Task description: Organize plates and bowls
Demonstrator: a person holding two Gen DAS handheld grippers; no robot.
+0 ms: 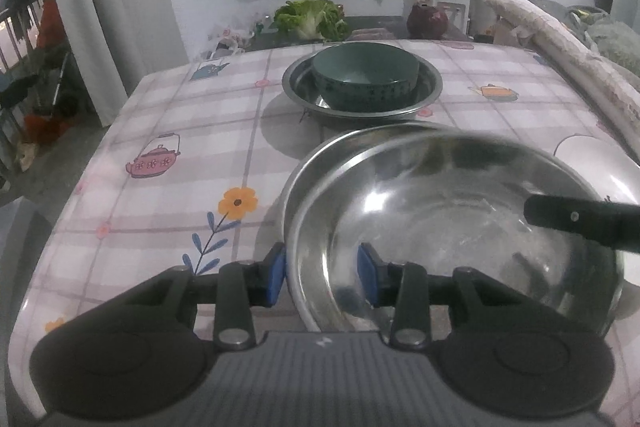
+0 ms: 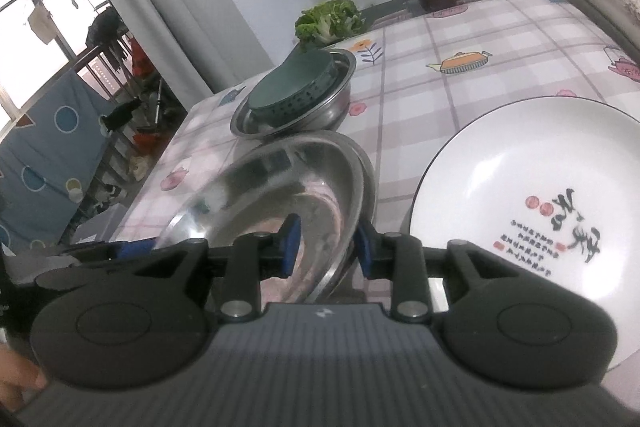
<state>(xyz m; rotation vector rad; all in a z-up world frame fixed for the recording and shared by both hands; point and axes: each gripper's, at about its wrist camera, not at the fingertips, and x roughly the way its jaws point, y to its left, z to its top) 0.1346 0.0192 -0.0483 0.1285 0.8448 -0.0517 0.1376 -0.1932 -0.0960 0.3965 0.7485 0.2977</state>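
Left claw [image 1: 322, 277]: blue pads clamp near rim of shiny round steel basin [image 1: 452, 227]. Right claw [image 2: 326, 247]: grips same basin's opposite rim, basin tilted above checked tabletop [image 1: 180, 131]. Beyond: dark green ceramic bowl [image 1: 366, 77] inside second steel basin [image 1: 296, 87]. Right: white printed plate [image 2: 532, 195].

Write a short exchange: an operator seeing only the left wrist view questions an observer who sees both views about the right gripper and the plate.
Operator: I see just one black finger over the steel bowl. Where is the right gripper?
Observer: Its jaws straddle the bowl's rim, one inside, one outside.
Operator: What's the white sliver at my far right?
Observer: A white plate with red and black writing, lying on the table beside the bowl.
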